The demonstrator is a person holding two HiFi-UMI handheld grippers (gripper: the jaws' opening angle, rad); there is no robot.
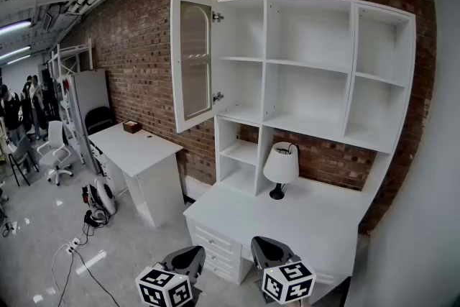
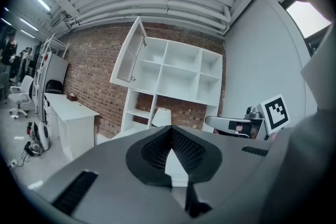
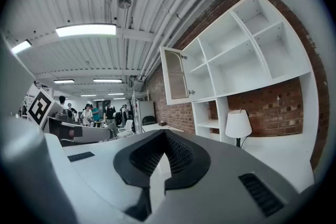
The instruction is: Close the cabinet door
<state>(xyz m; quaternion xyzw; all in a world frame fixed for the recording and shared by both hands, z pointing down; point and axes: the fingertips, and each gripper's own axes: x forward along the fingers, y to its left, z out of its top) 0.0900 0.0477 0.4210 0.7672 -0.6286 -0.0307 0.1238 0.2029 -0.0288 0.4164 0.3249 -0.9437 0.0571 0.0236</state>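
The white cabinet door (image 1: 192,61) with an arched glass panel stands swung open at the left end of the white wall shelf unit (image 1: 309,68) on the brick wall. It also shows as the door (image 2: 128,57) in the left gripper view and the door (image 3: 176,73) in the right gripper view. My left gripper (image 1: 185,260) and right gripper (image 1: 272,250) are low in the head view, in front of the desk and far from the door. The left gripper (image 2: 170,131) and right gripper (image 3: 164,134) are both shut, with nothing between their jaws.
A white desk (image 1: 287,208) with drawers stands below the shelves, carrying a table lamp (image 1: 281,165). To the left is a white side table (image 1: 136,144) with a small brown box (image 1: 131,126). Cables (image 1: 72,248) lie on the floor. An office chair (image 1: 56,147) and people stand far left.
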